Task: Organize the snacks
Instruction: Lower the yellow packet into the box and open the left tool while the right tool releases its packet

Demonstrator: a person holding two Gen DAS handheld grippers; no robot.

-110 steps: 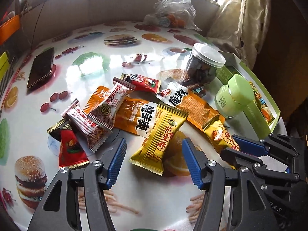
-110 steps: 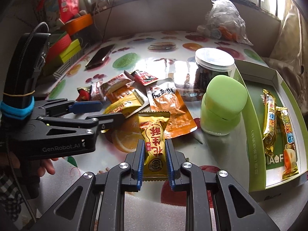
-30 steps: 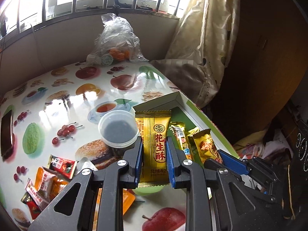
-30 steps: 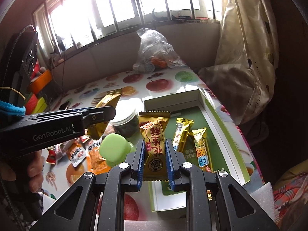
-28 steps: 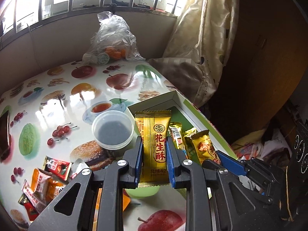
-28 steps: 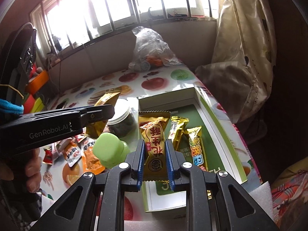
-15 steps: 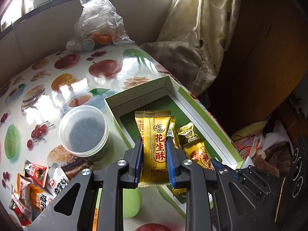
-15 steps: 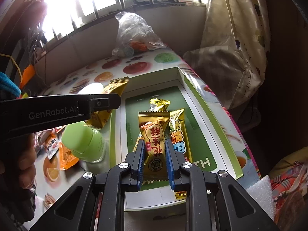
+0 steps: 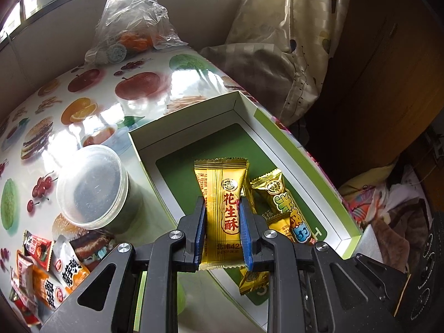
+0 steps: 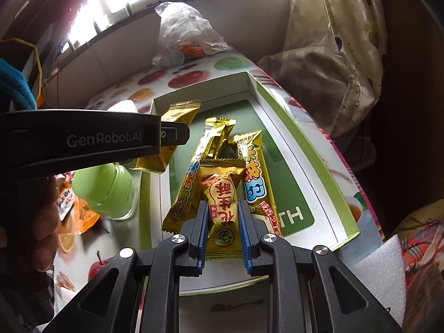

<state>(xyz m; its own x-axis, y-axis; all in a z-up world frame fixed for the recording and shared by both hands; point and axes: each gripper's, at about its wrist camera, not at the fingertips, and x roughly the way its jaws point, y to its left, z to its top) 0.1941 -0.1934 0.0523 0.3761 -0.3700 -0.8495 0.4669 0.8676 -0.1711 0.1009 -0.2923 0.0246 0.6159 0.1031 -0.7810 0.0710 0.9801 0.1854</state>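
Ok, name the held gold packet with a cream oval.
The cream-panel packet in the right gripper: its red characters sit on a cream oval. The plain gold packet in the left gripper has none.

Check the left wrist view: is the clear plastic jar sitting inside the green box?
No, the clear plastic jar stands on the table just outside the green box's wall, beside it rather than in it.
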